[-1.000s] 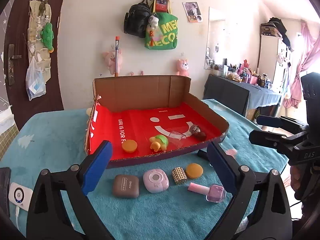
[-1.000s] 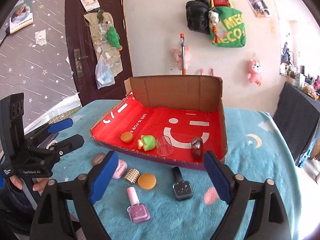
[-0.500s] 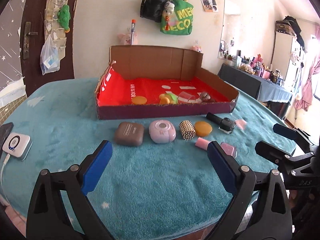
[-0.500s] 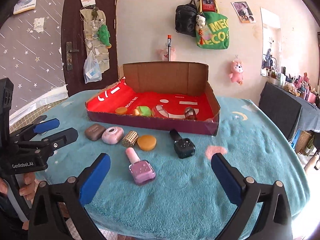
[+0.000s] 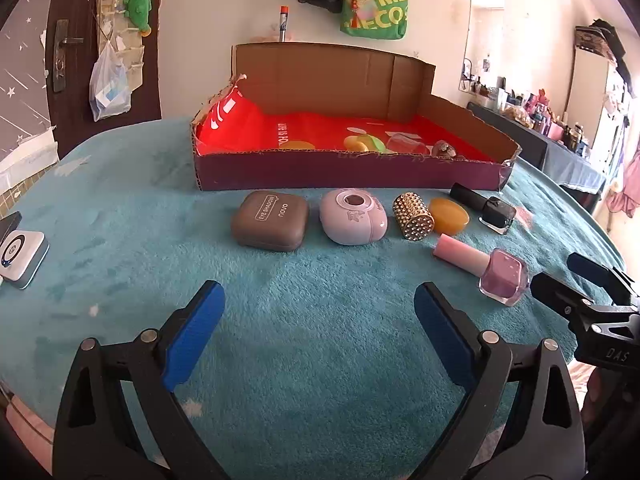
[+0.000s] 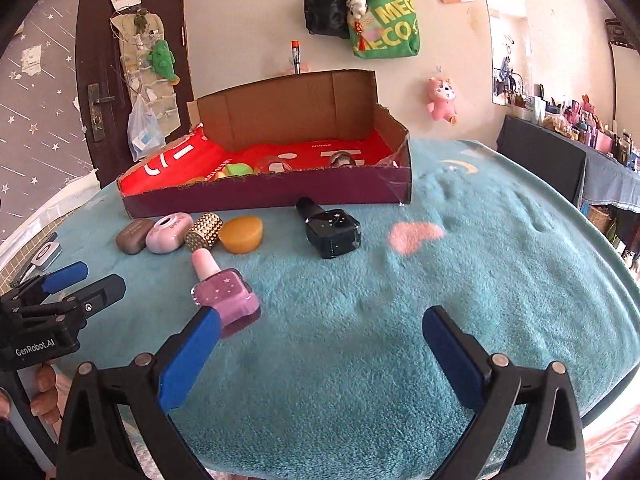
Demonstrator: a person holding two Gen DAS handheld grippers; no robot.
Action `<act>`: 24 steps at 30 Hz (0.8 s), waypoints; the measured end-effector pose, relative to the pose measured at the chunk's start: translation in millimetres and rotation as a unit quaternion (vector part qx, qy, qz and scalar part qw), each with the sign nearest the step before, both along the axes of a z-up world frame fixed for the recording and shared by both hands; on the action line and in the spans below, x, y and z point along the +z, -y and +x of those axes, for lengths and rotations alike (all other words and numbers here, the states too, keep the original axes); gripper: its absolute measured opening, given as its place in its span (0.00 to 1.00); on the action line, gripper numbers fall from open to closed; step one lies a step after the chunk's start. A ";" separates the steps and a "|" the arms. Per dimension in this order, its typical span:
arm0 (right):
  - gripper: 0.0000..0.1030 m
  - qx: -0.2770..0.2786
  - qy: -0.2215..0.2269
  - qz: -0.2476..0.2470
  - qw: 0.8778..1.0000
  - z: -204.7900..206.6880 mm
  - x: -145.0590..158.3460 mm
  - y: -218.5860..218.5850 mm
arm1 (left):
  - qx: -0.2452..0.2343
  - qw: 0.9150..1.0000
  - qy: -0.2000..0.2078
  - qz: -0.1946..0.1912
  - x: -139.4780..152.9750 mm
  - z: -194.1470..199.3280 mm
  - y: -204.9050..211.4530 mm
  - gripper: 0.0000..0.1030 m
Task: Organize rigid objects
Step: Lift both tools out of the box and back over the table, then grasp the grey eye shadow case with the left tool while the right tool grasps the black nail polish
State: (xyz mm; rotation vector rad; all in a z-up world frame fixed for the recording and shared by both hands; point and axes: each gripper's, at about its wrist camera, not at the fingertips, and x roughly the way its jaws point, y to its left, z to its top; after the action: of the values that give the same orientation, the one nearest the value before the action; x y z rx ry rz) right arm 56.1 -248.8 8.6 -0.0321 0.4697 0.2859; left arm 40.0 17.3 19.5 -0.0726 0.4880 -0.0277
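A cardboard box [image 5: 344,172] lined in red holds a green-yellow toy [image 5: 362,143], a clear cup and a dark item. In front of it on the teal cloth lie a brown eye-shadow case [image 5: 270,220], a lilac case [image 5: 352,216], a gold studded cylinder [image 5: 413,216], an amber puck [image 5: 449,216], a black polish bottle [image 6: 330,230] and a pink polish bottle [image 6: 226,292]. My left gripper [image 5: 318,300] hangs open short of the two cases. My right gripper [image 6: 322,320] stands wide open, its left finger beside the pink bottle, holding nothing.
A white device [image 5: 20,252] with a cable lies at the table's left edge. The round table's rim curves close below both grippers. A dark-draped side table [image 6: 560,168] stands to the right. A hand [image 6: 44,392] holds the left gripper's handle.
Both grippers have sunk toward the table, so the box and the row of objects now appear nearer and flatter. The right jaws have spread slightly wider.
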 end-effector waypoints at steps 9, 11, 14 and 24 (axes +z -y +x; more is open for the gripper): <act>1.00 -0.009 -0.003 0.001 1.000 13.3 4.3 2.7 | 0.003 1.000 0.003 0.000 12.3 11.4 -2.7 0.94; 1.00 -0.009 -0.002 0.000 1.000 16.3 7.4 3.0 | 0.004 1.000 0.001 0.002 16.4 15.2 -4.1 0.94; 1.00 -0.009 -0.003 -0.007 1.000 21.5 12.1 1.5 | 0.005 1.000 -0.002 0.003 21.2 20.9 -7.3 0.94; 1.00 -0.013 -0.022 -0.035 0.999 47.3 23.4 -5.1 | 0.017 0.999 -0.048 0.011 25.7 49.1 -26.8 0.94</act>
State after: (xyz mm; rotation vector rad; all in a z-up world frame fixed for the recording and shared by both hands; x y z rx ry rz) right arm 103.4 -243.7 32.0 -0.0876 0.5232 0.2455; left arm 89.1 44.1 45.2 -0.0614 0.5835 0.0139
